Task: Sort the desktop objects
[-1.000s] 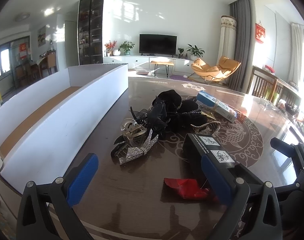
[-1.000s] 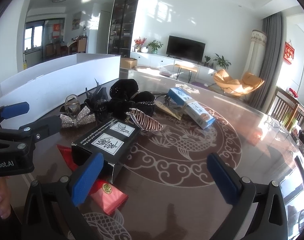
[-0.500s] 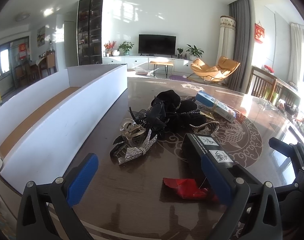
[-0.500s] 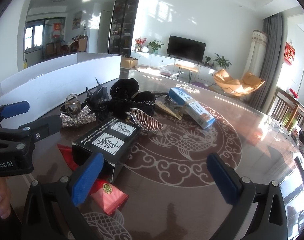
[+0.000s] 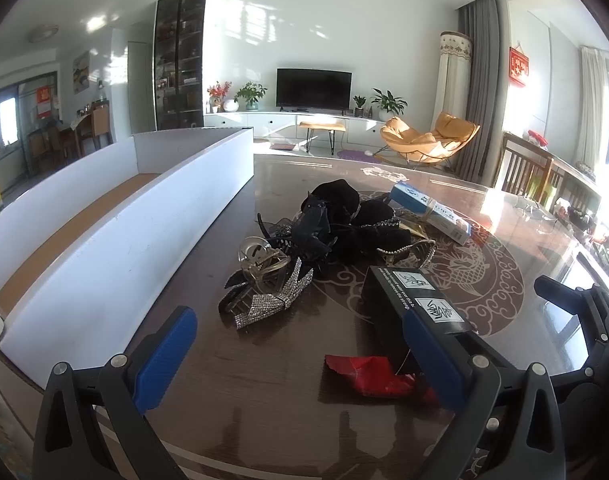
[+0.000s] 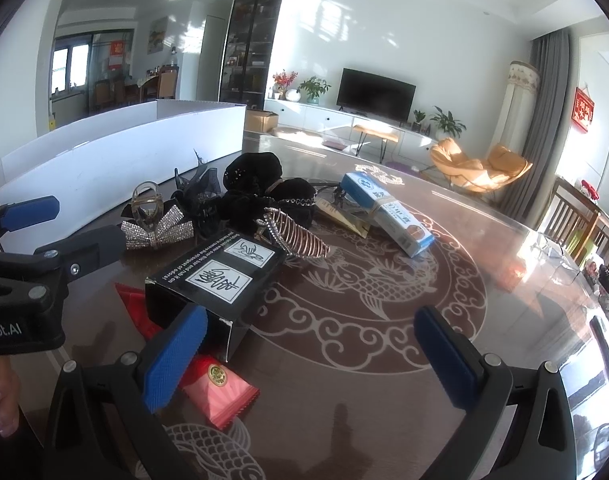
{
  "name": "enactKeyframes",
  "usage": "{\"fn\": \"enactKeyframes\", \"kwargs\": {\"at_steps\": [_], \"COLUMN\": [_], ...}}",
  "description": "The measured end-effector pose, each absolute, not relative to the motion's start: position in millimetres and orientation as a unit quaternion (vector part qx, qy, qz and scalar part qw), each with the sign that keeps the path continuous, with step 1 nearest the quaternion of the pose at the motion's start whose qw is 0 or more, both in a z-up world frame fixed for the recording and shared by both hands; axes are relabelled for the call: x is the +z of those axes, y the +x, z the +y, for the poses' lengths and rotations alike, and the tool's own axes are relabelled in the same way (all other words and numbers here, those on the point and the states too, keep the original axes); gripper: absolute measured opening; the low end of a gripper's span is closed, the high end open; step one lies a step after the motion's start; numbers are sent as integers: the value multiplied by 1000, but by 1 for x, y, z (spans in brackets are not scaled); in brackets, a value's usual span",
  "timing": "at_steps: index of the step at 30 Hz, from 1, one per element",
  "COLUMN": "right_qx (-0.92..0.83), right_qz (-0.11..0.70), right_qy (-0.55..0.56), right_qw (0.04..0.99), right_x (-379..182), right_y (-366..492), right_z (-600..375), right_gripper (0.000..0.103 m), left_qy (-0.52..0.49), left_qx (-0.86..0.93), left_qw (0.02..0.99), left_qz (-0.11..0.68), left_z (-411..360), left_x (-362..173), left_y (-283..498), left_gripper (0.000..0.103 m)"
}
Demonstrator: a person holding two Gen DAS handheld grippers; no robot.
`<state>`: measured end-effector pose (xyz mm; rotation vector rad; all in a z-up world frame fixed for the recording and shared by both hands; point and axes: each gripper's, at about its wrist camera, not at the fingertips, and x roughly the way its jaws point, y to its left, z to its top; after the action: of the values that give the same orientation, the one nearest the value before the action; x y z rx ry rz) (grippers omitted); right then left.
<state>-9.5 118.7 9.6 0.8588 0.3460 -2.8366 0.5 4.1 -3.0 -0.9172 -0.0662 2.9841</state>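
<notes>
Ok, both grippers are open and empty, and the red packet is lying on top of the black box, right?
Not quite. In the right wrist view the red packet lies on the table, partly under the black box. Both the left gripper and right gripper are open and empty.

A black television is standing on a long white cabinet, with potted plants sitting beside it. An orange lounge chair is catching sunlight near grey curtains. A tall dark glass cabinet is standing against the wall.
</notes>
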Motion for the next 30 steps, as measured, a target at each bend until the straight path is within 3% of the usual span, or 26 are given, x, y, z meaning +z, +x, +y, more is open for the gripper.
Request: {"fn": "enactKeyframes", "kwargs": {"at_steps": [30], "right_qx": [-947], "right_qz": [117], "right_qy": [288], "right_qw": [80], "right_x": [9], "right_y": [-9], "right_z": [118], "right_gripper": [103], "left_qy": [-294], "left_qx": [956], "left_qw": [11], "left_qz": [-17], "left_z": [6], "left_x": [-5], "left_y": [1], "left_gripper": [103]}}
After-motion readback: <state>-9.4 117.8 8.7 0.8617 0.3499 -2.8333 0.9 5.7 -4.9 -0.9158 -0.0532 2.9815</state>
